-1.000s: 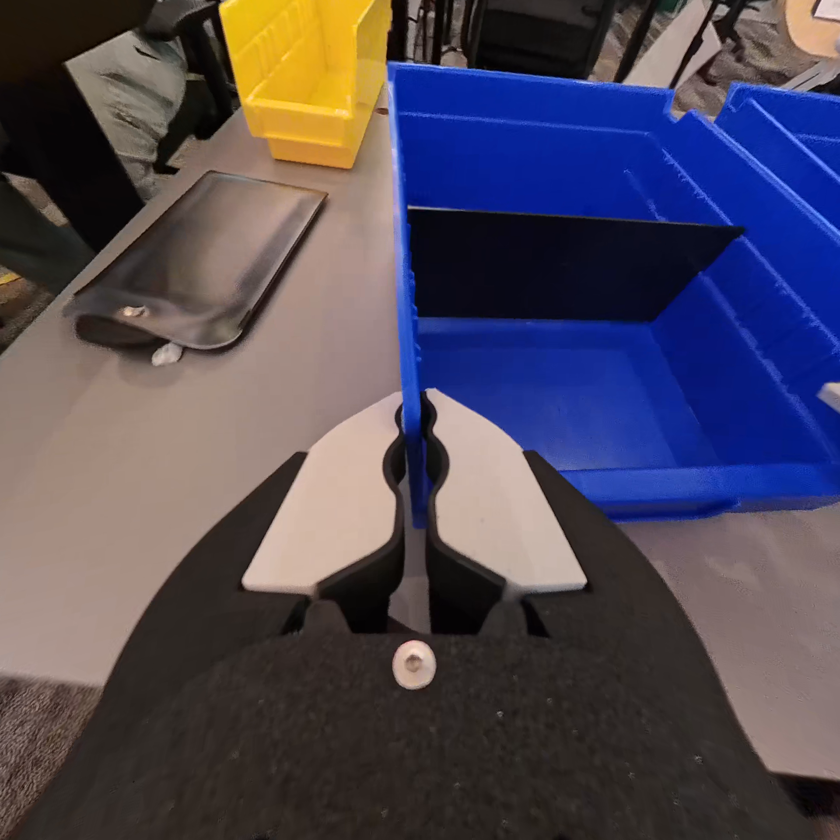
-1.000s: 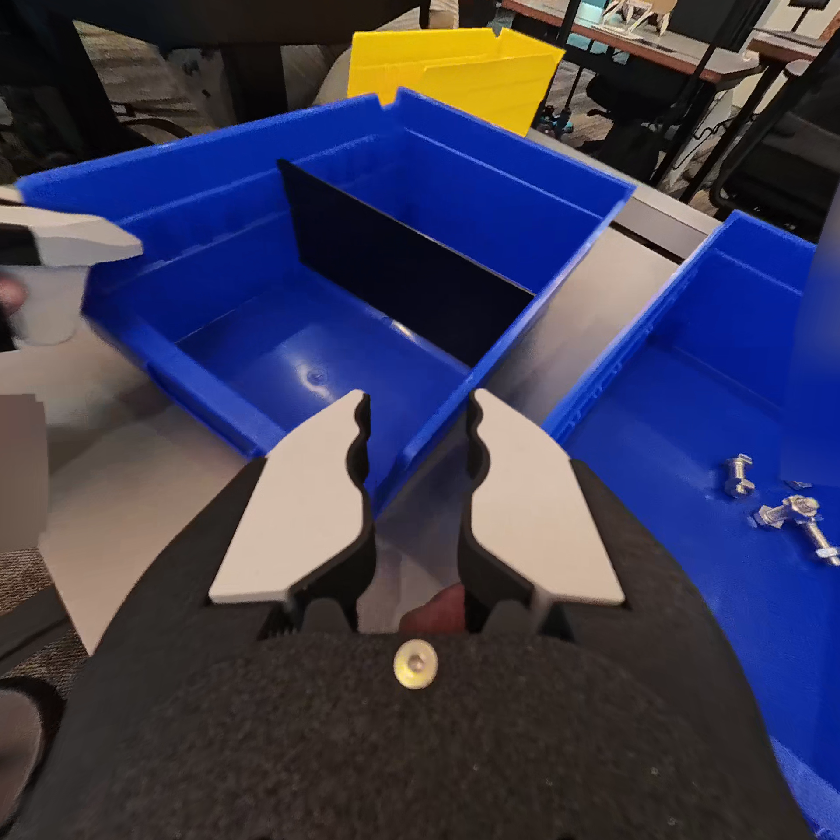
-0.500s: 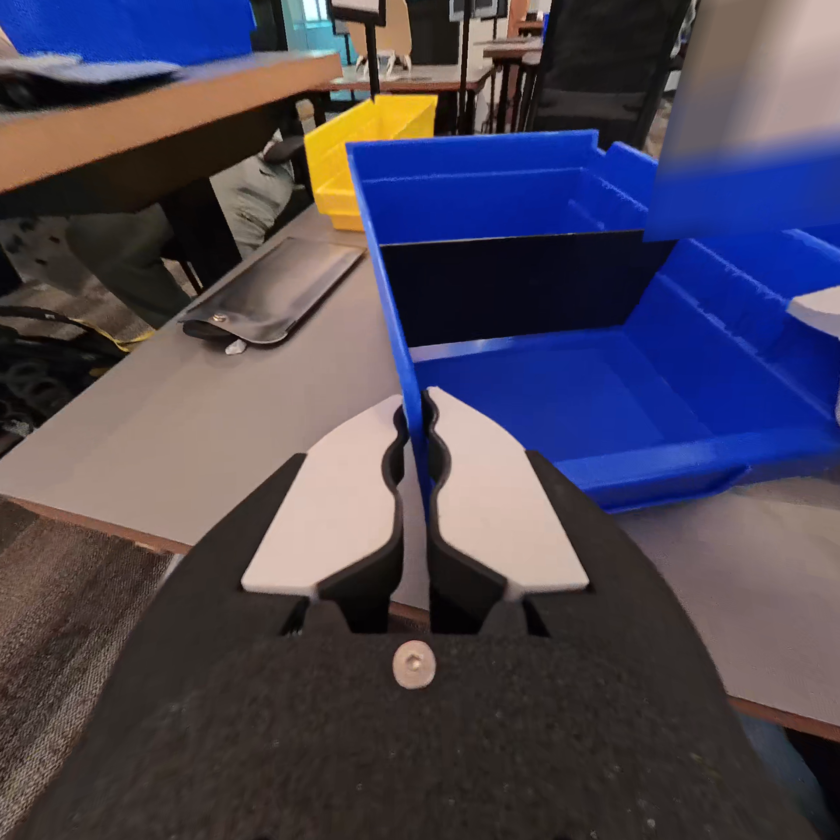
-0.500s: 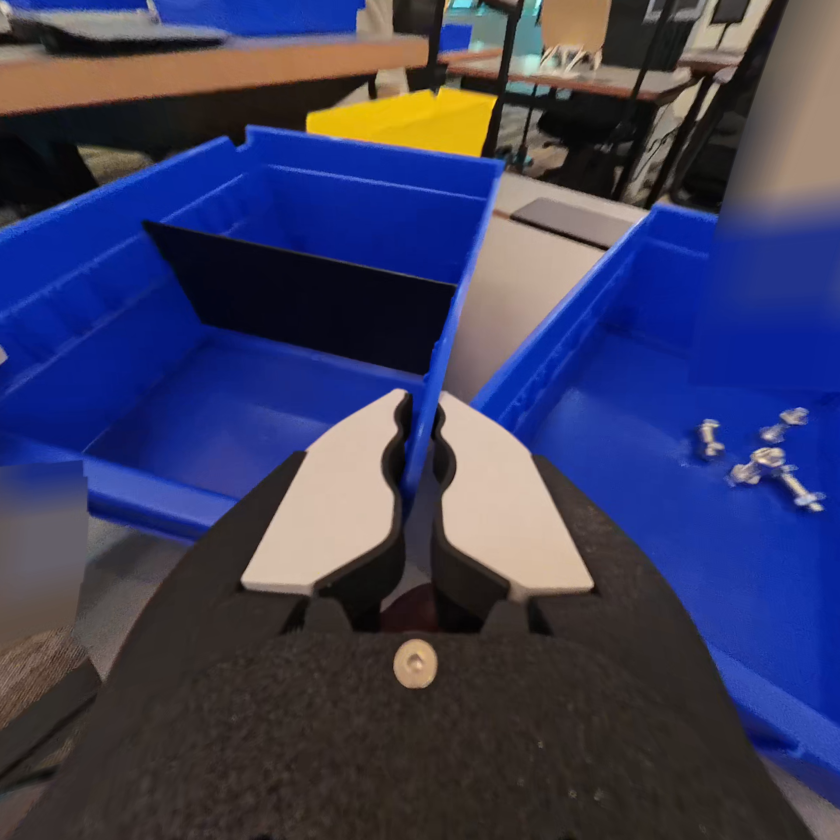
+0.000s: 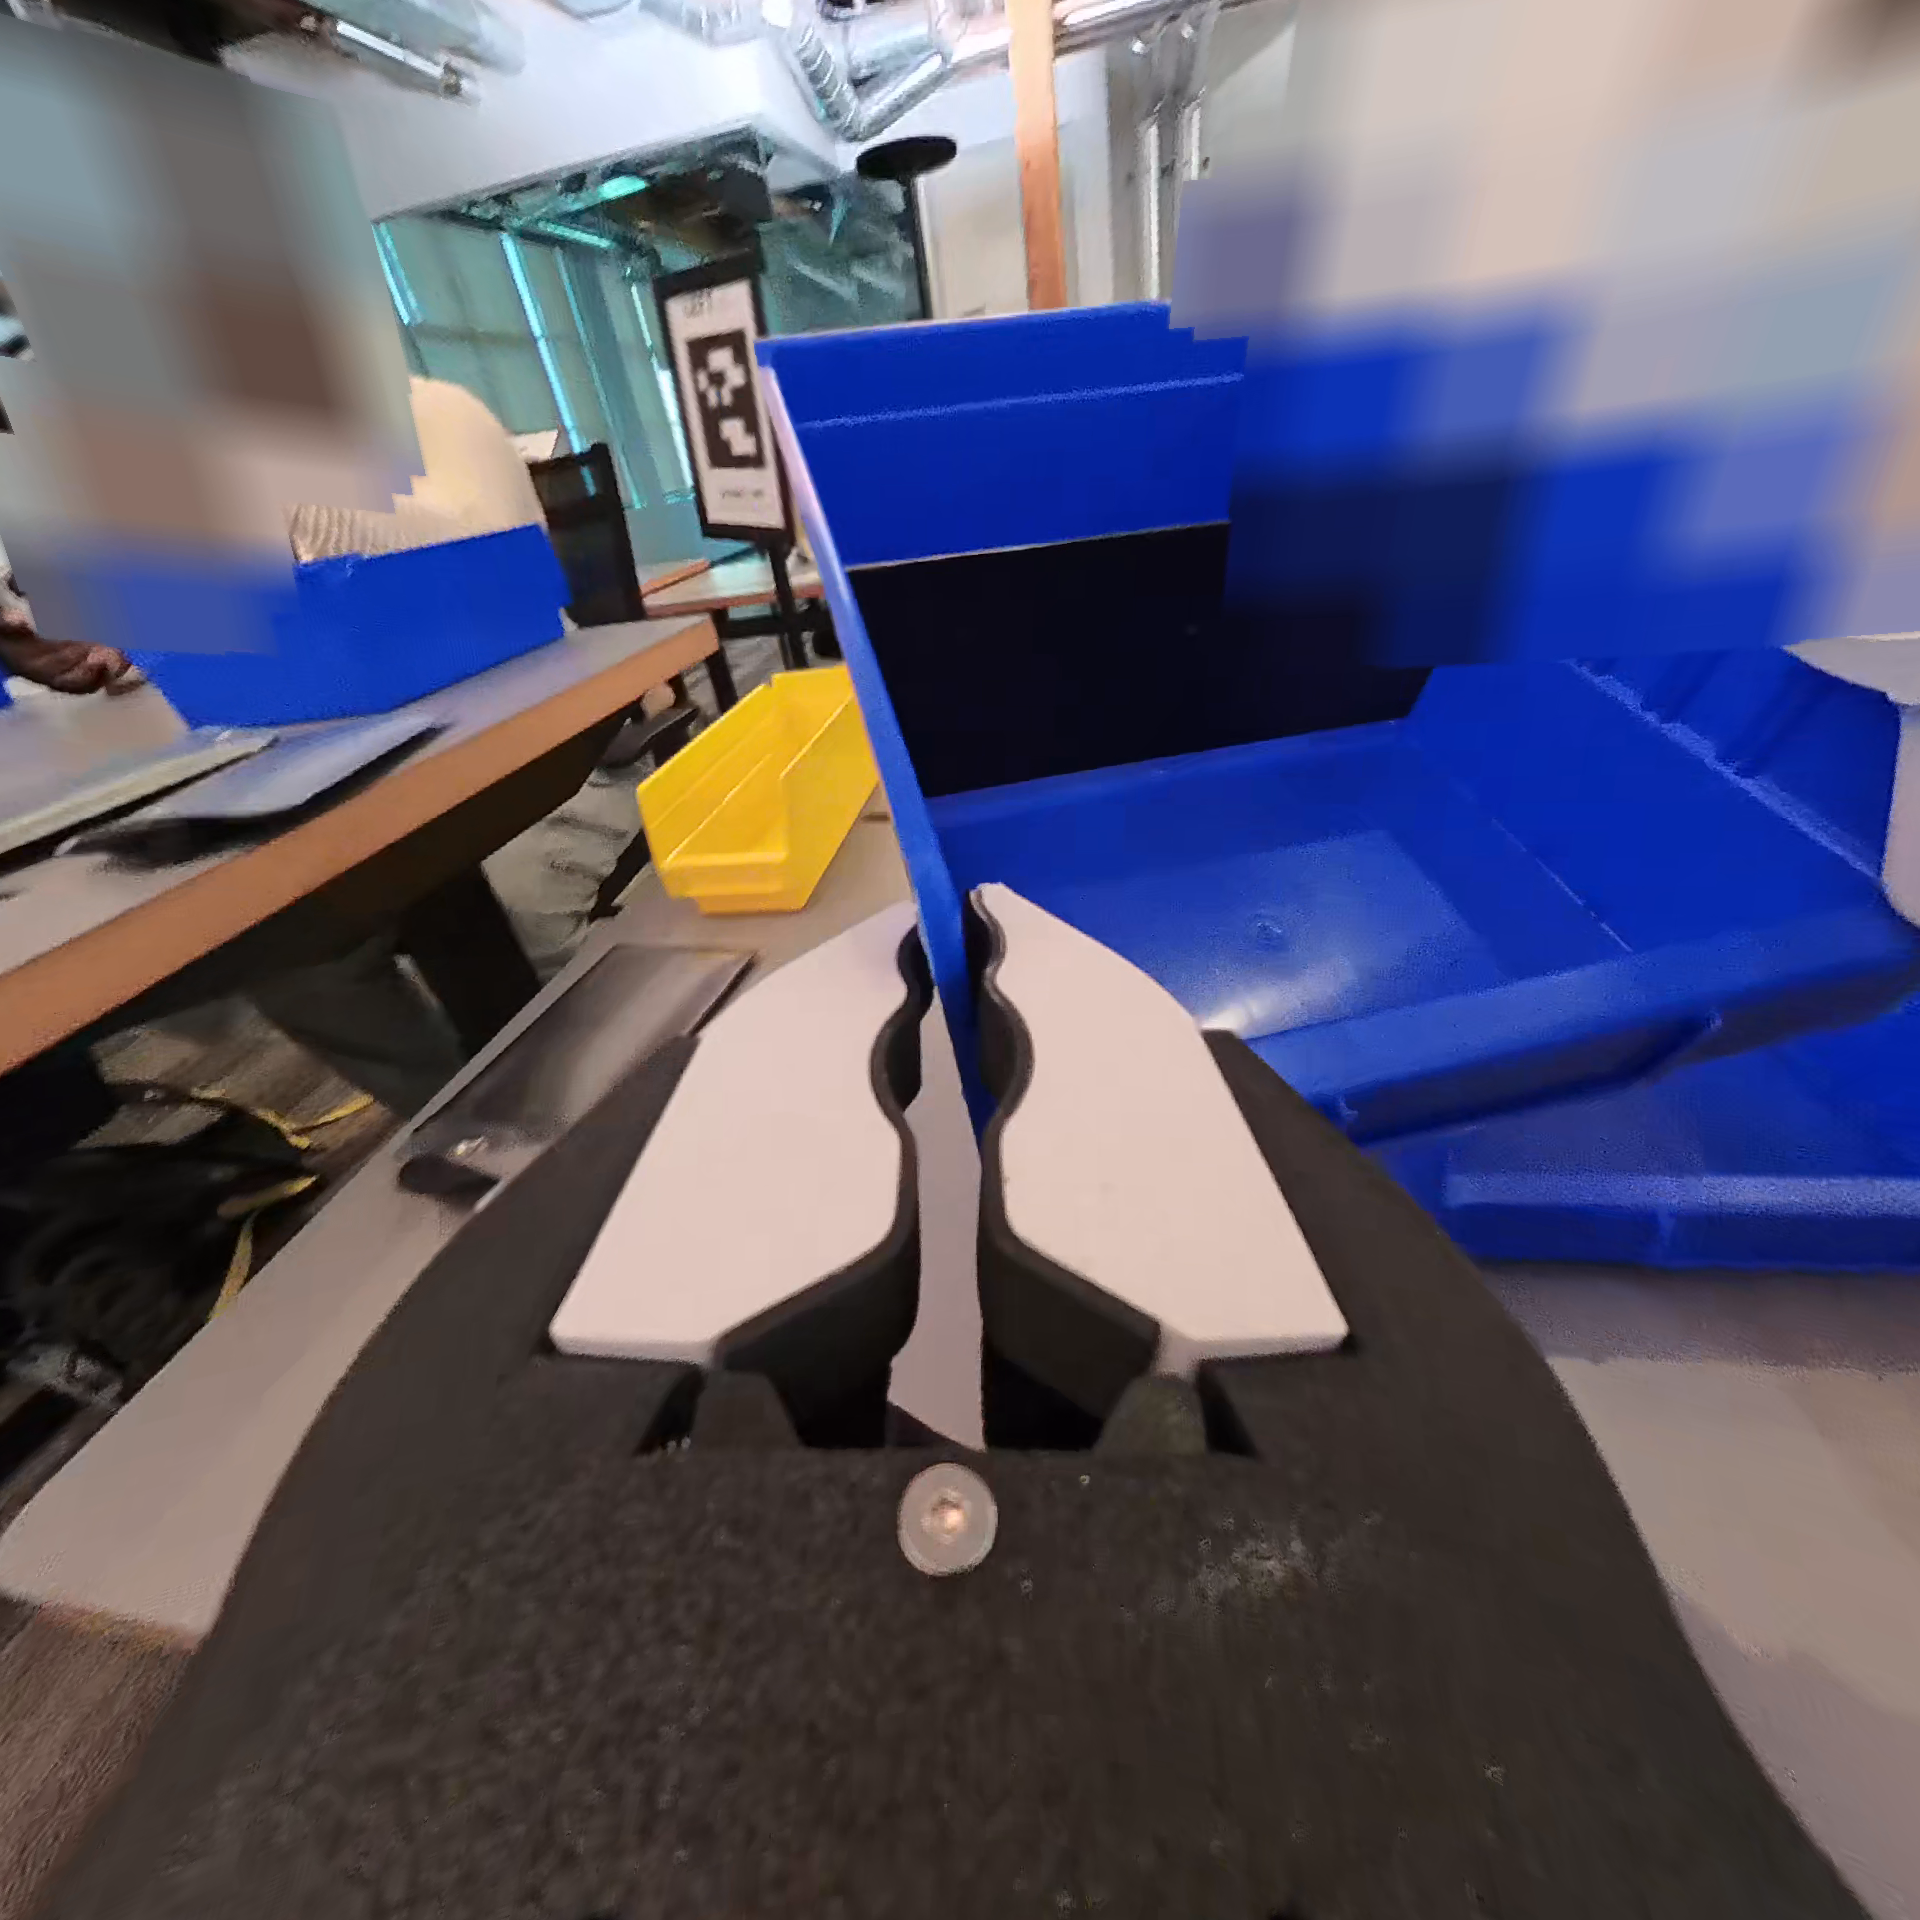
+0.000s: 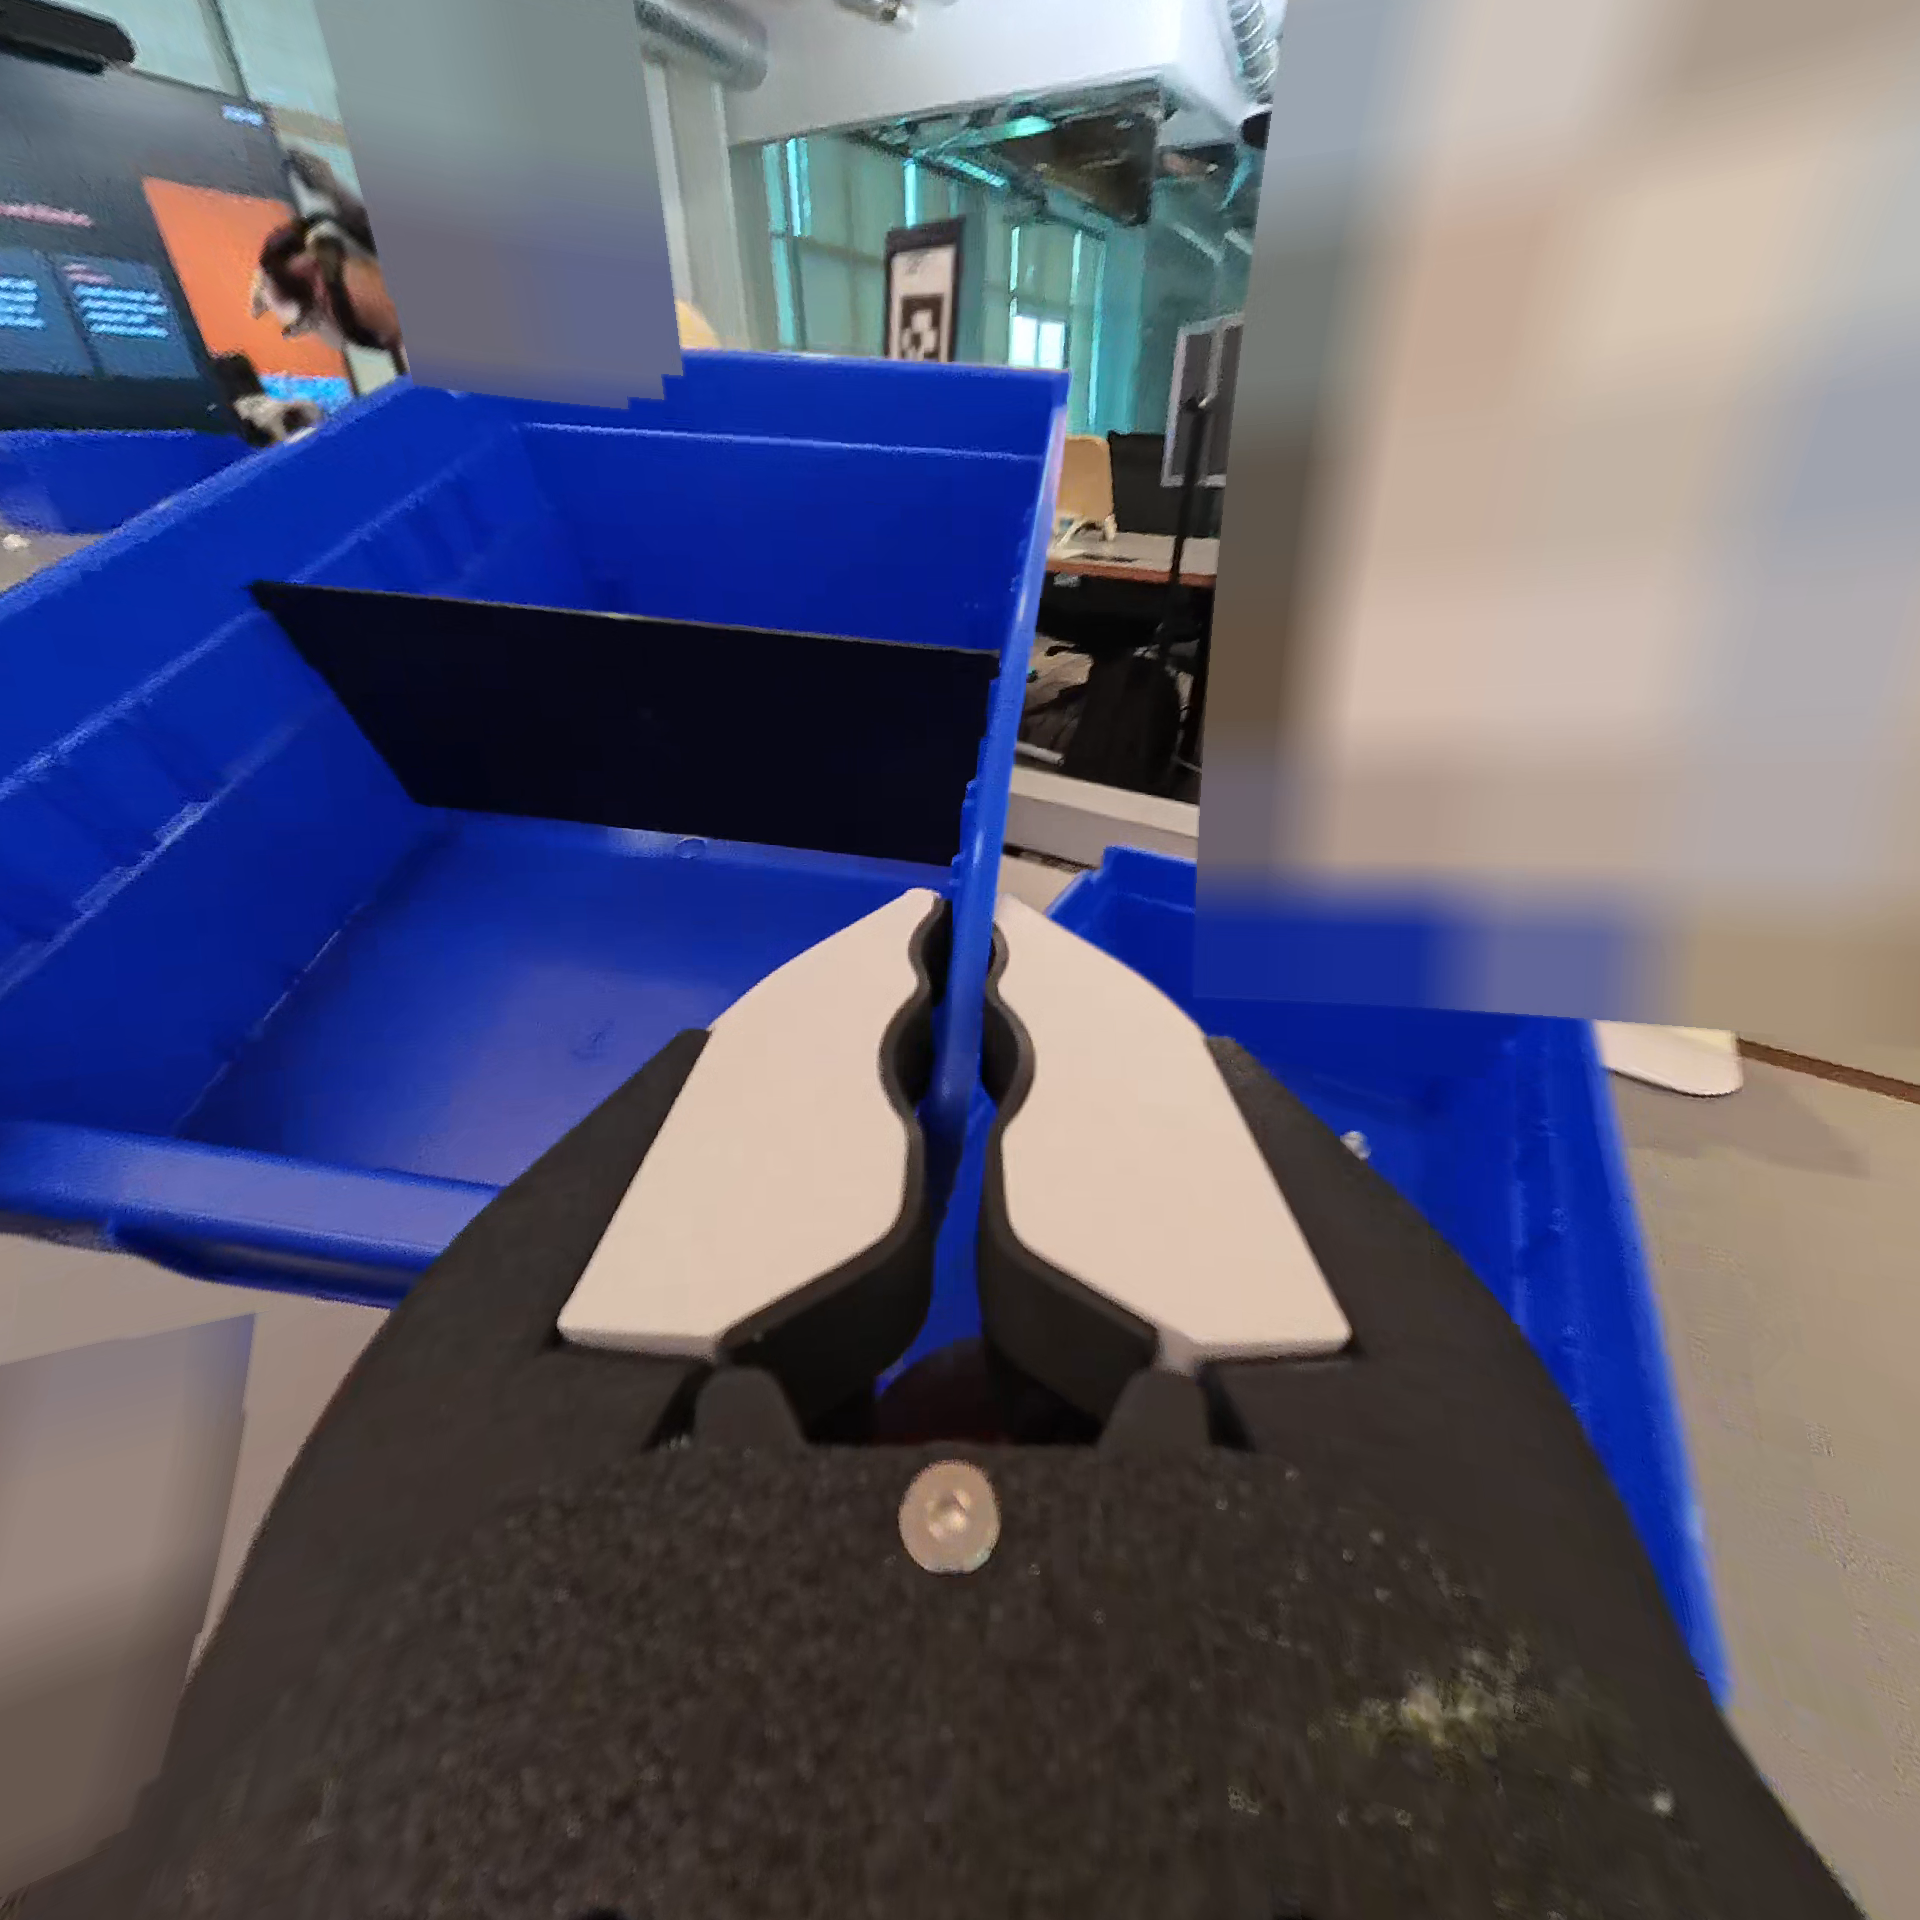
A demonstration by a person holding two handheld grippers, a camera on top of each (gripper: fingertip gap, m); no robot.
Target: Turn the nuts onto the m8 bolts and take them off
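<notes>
Nuts and bolts are not in sight now; you can't tell where they lie. Your left gripper (image 5: 951,925) is clamped on the left wall of the blue bin (image 5: 1455,914). Your right gripper (image 6: 961,930) is clamped on its right wall. The bin hangs tilted between them, its long way running away from you. A second bin (image 6: 1538,1195) sits just right. A sign (image 5: 727,405) with a black-and-white square code stands far back.

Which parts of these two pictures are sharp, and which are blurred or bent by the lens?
Left wrist view: the left gripper and the blue bin wall it clamps are sharp; the yellow bin is fairly clear; straight edges bow outward.
Right wrist view: the right gripper is sharp, the background room soft; mosaic patches cover some areas.
</notes>
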